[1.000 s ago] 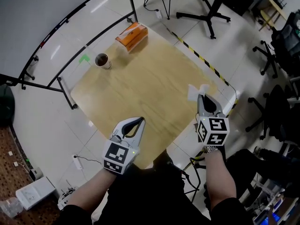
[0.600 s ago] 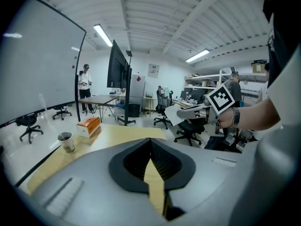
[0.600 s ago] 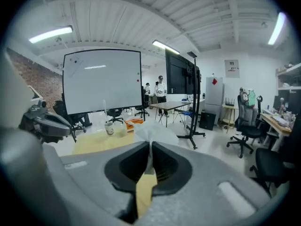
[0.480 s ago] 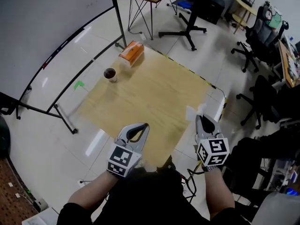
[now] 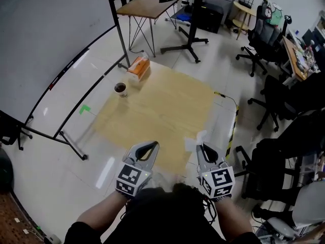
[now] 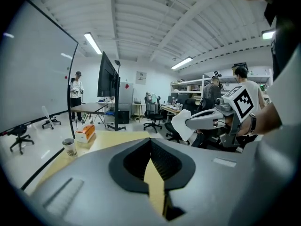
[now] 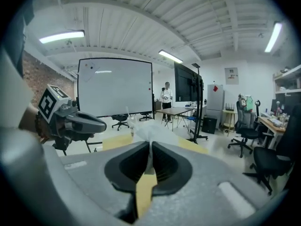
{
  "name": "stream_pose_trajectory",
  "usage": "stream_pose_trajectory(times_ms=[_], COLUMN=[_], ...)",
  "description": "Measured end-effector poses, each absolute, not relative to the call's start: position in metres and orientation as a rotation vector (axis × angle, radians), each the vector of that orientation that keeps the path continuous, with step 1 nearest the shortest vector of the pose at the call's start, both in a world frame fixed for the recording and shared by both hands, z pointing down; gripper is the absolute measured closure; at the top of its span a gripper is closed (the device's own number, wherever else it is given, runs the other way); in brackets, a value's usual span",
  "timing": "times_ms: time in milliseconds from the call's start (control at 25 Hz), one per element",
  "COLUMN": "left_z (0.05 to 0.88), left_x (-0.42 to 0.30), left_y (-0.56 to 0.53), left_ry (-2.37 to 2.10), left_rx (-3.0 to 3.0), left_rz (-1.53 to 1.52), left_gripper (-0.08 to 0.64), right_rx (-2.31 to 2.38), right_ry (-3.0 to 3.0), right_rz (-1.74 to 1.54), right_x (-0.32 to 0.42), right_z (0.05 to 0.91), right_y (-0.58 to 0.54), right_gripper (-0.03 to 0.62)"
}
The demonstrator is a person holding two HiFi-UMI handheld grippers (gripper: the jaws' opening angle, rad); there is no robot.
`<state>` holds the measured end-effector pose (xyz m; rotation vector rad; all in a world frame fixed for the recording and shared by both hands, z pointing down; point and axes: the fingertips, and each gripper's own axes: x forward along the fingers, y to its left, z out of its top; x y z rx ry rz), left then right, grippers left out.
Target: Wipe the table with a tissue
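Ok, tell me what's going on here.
A person holds a claw in each hand over the near edge of a wooden table. The right claw is shut on a white tissue; the left claw is shut and empty. A cup and an orange tissue box sit at the far side. The tissue looks clear of the wood, so wiping hasn't started.

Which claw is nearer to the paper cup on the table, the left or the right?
Left. The left claw is at the near edge of the table, on the same side as the cup; the right claw, holding a tissue, is farther right.
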<state>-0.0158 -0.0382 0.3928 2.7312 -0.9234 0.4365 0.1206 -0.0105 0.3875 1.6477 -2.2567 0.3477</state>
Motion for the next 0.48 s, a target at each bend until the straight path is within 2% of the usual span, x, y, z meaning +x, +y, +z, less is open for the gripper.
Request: stream_pose_trajectory(times_ms=[480], left_z=[0.368], left_x=[0.029], left_y=[0.035], left_ry=[-1.041], left_rx=[2.709], left_rz=[0.377], left_gripper=[0.546], right_rx=[1.489], right_ry=[-2.451], right_rz=[0.27], right_x=[0.127], right_z=[0.363], right_y=[0.055], right_gripper=[0.594])
